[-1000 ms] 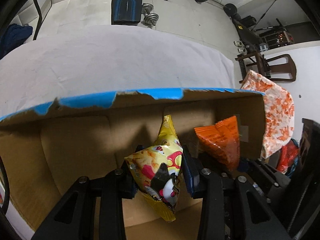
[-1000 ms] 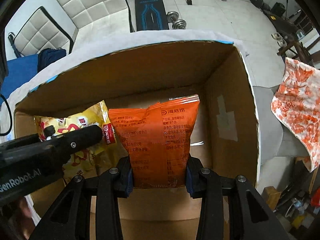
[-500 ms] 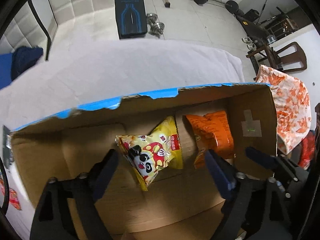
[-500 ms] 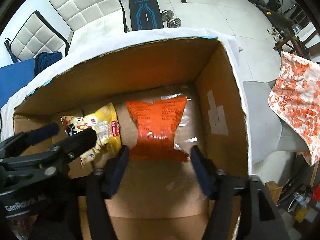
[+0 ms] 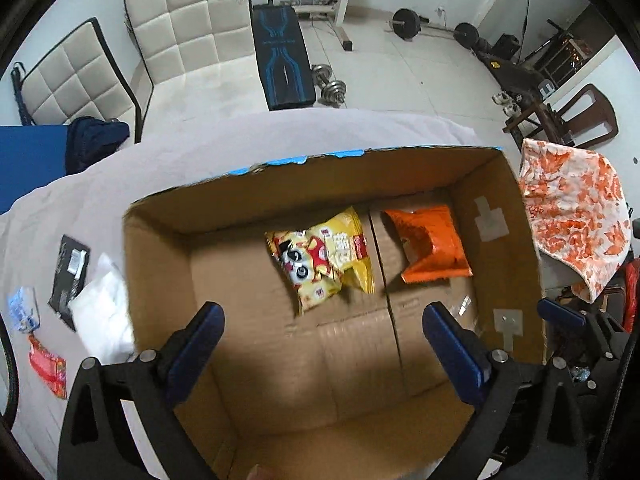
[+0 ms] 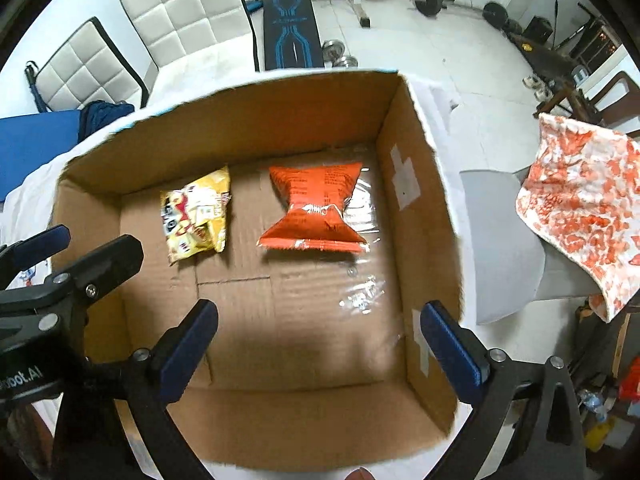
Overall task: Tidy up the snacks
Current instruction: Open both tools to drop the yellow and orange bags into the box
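Observation:
An open cardboard box [image 5: 160, 280] stands on a white-clothed table. On its floor lie a yellow panda snack bag [image 5: 320, 256] and, to the right, an orange snack bag [image 5: 432, 248]. My left gripper [image 5: 323, 312] hangs above the box, its jaws opening wide with nothing between them. In the right wrist view the same yellow bag [image 6: 196, 216] and orange bag [image 6: 316, 208] lie flat in the box [image 6: 420, 220]. My right gripper [image 6: 319, 309] is also above it, jaws opening and empty. The left gripper [image 6: 94, 240] shows at that view's left edge.
Left of the box on the white cloth [image 5: 200, 152] lie loose packets: a black one [image 5: 70, 276], a white one [image 5: 104, 320], a red one [image 5: 48, 366]. An orange-patterned cloth [image 5: 576, 232] hangs to the right. White chairs [image 5: 188, 28] and gym gear stand beyond.
Both grippers let go: the yellow bag dropped from the left, the orange bag from the right, and both lie on the box floor. Both grippers opened wide and rose.

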Motion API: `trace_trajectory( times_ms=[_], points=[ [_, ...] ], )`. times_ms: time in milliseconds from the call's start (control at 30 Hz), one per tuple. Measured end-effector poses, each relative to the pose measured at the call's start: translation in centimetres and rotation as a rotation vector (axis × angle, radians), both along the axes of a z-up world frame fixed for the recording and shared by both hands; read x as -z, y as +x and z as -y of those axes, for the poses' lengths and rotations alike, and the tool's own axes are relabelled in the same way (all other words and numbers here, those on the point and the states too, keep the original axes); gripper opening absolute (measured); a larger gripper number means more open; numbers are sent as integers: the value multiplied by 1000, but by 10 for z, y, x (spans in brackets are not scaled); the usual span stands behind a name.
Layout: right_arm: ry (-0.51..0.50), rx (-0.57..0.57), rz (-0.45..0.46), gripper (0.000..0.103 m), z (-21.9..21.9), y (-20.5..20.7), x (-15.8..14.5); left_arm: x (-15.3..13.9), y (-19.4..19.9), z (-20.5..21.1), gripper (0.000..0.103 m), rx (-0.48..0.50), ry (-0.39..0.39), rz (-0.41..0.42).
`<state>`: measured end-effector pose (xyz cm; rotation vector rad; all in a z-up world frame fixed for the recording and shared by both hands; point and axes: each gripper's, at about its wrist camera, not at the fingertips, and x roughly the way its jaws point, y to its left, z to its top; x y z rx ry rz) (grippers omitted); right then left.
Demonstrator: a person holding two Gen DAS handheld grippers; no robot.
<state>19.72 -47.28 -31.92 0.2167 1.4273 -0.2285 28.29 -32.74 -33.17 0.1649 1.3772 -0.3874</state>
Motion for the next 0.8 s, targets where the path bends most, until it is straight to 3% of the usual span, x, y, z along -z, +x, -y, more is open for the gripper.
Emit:
trace_trajectory(
  times_ms=[200,467,800],
  points=[
    [-31,1,63,103,-7,-27,-40,-34,-29,-12,102,-12,-37,59],
    [-31,29,113,103,-20,-57,-88,-67,-53,-33,102,-19,-85,78],
    [25,11,145,103,-73,-61,-124,-108,-56,-112,102,-98,-113,118]
  ],
)
